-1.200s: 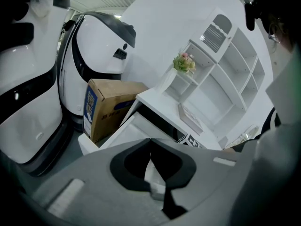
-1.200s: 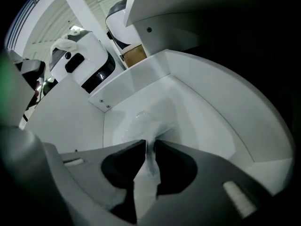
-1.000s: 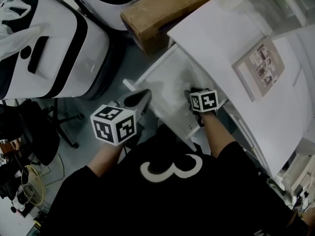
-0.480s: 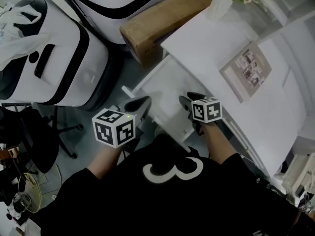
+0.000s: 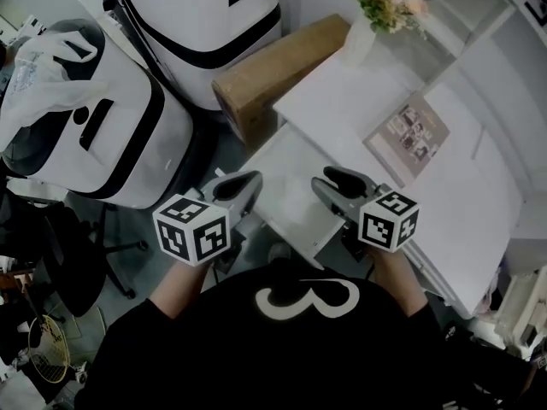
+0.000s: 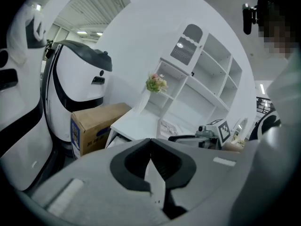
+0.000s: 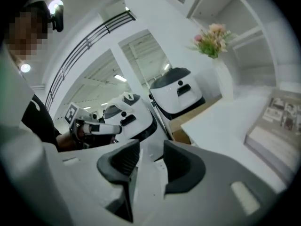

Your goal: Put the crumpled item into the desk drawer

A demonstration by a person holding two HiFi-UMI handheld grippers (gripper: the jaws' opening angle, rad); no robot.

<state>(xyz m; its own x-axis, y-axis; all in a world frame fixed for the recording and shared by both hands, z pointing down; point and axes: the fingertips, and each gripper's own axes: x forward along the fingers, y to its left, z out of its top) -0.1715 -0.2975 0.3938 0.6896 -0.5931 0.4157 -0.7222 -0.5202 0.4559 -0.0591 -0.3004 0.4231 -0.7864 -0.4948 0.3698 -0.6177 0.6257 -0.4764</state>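
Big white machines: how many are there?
2. One machine stands at the top, behind the box; the other is left of it, nearer the person. More may be hidden off-frame.

Desk drawer (image 5: 289,184): white, shallow, pulled out open from under worktop's left edge, at scene centre, near side. Interior pale, evenly lit. Crumpled item: not discernible against drawer's white inside.

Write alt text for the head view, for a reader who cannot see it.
Seen from above, a person holds two claws at an open white desk drawer: the left claw shut, the right claw empty, its jaws apart and closing. A cardboard box stands beside the desk.
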